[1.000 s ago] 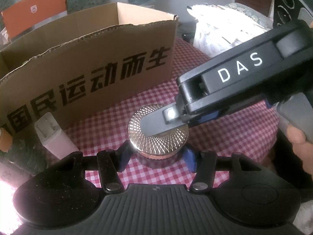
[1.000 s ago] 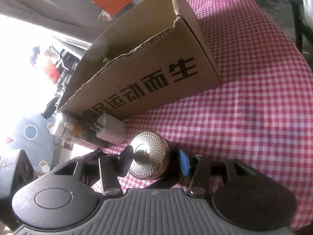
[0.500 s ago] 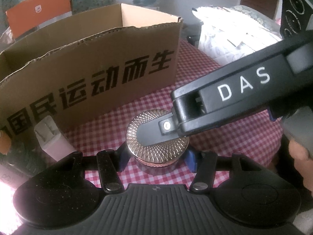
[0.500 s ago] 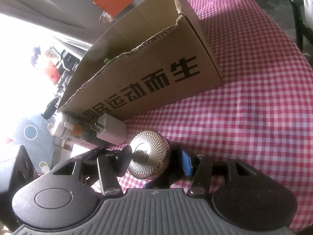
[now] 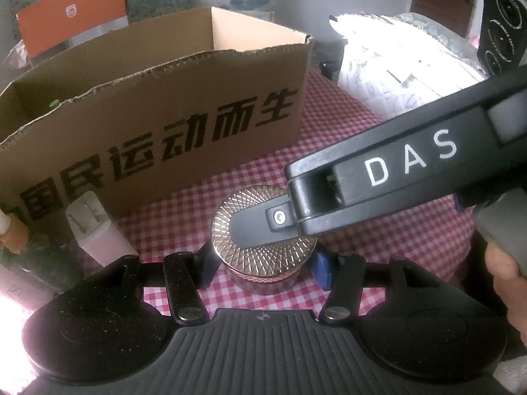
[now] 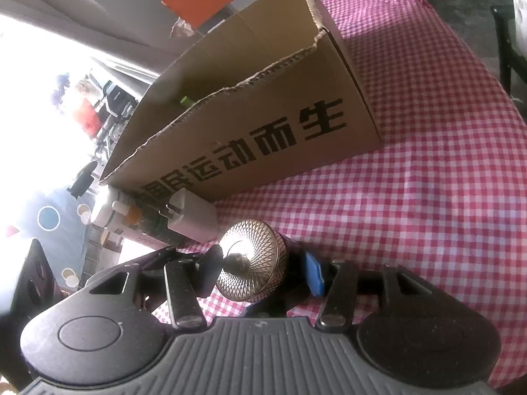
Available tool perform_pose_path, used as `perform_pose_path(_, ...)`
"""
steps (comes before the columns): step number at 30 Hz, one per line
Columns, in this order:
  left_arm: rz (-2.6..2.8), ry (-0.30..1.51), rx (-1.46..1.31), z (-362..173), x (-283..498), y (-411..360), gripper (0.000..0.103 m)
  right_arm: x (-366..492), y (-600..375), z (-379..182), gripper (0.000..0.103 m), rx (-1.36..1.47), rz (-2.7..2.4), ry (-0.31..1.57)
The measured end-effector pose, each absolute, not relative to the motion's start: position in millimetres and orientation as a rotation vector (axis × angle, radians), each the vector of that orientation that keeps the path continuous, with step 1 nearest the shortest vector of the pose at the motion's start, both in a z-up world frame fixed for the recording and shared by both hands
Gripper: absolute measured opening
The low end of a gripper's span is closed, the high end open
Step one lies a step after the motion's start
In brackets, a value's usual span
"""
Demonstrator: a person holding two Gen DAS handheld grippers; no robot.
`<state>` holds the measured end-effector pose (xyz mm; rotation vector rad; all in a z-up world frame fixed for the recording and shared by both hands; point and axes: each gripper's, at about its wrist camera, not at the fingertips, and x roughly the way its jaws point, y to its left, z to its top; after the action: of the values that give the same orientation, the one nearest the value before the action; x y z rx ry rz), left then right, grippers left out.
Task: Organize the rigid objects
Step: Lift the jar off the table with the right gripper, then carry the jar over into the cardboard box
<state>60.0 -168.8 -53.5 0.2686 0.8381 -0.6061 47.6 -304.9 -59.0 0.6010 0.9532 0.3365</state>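
A round jar with a ribbed gold lid (image 5: 260, 256) sits between the two fingers of my left gripper (image 5: 262, 268), whose pads press its sides just over the pink checked cloth. My right gripper comes in from the right, and one finger (image 5: 253, 227) lies flat across the lid. In the right wrist view the lid (image 6: 250, 263) faces the left finger of my right gripper (image 6: 262, 271). The blue pad stands at the jar's far end. Behind the jar stands an open cardboard box (image 5: 164, 115) with black characters.
A white plug adapter (image 5: 95, 230) and small bottles (image 6: 131, 217) lie at the box's left end. An orange carton (image 5: 69, 23) leans behind the box. A white bag (image 5: 395, 65) and a black speaker (image 5: 504, 26) are at the right. A hand (image 5: 504, 263) holds the right gripper.
In the left wrist view the right gripper's body now sits a little lower and nearer over the jar. The jar, the box and my left gripper hold their places.
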Motion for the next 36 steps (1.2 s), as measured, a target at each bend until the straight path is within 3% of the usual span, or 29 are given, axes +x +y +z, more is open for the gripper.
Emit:
perform_pose_path(10,-0.594,0.782,0.252,-32.8,47.0,-153.6,0.056,40.6,-295.2,-37.9,0.055,0.570,0.349,0.912)
perform_pose_path(23,-0.516,0.568,0.160,72.8,94.3,-124.5,0.056,82.8,-269.6,83.5,0.055,0.351,0.456,0.681)
perform_pose_path(29,-0.484,0.661,0.073,71.7,168.3,-130.9,0.056,163.6,-272.3,94.3,0.055,0.331,0.496,0.763)
perform_pose_path(36,-0.420,0.862,-0.029,36.4,247.5,-138.1,0.056,259.9,-272.2,65.8,0.055,0.292,0.510,0.964)
